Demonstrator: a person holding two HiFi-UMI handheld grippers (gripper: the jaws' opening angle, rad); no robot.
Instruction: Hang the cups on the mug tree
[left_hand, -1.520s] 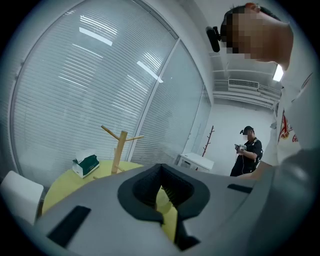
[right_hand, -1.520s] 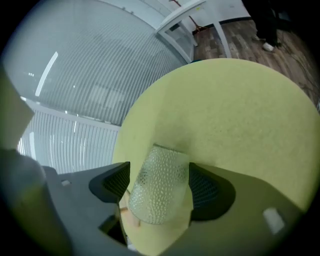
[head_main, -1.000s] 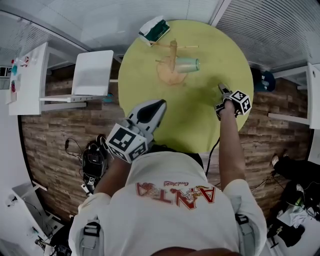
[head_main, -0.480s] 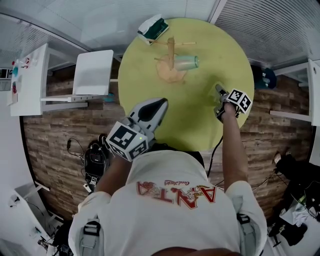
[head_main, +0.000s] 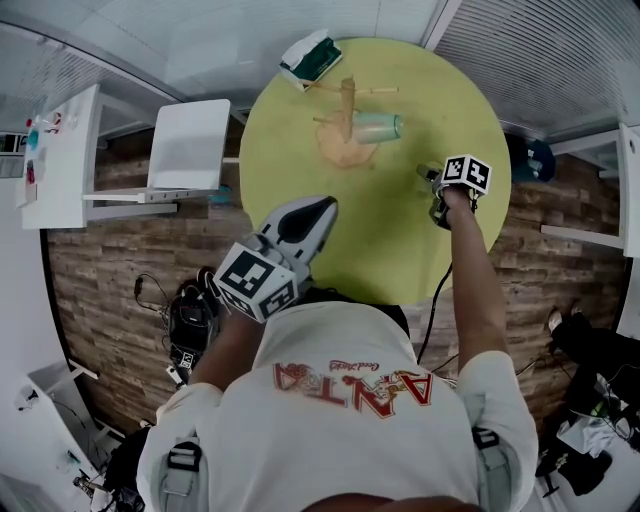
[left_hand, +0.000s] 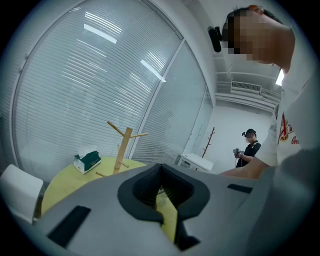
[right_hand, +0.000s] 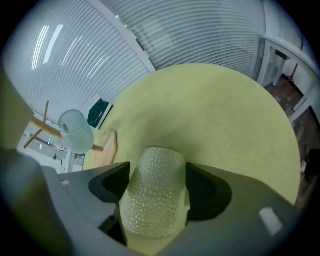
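The wooden mug tree (head_main: 346, 100) stands at the far side of the round yellow-green table (head_main: 400, 250), and a pale green cup (head_main: 376, 128) hangs on one of its pegs. My right gripper (head_main: 432, 185) is over the table's right part. In the right gripper view a clear dimpled cup (right_hand: 155, 195) fills the gap between the jaws of the right gripper (right_hand: 155, 175). The jaws have just been opening a little, and both pads still lie against the cup's sides. The tree (right_hand: 37, 127) and the hung cup (right_hand: 75, 131) show beyond at the left. My left gripper (head_main: 322, 207) hovers shut and empty near the table's front edge.
A green-and-white tissue box (head_main: 308, 58) lies at the table's far left edge, behind the tree. A white chair (head_main: 185, 145) stands left of the table. Cables and gear (head_main: 185, 320) lie on the wooden floor. Another person (left_hand: 247, 150) stands far off in the room.
The right gripper has shifted a little left, towards the tree, with the dimpled cup at its tips, and its marker cube has rolled. The left gripper has stayed put.
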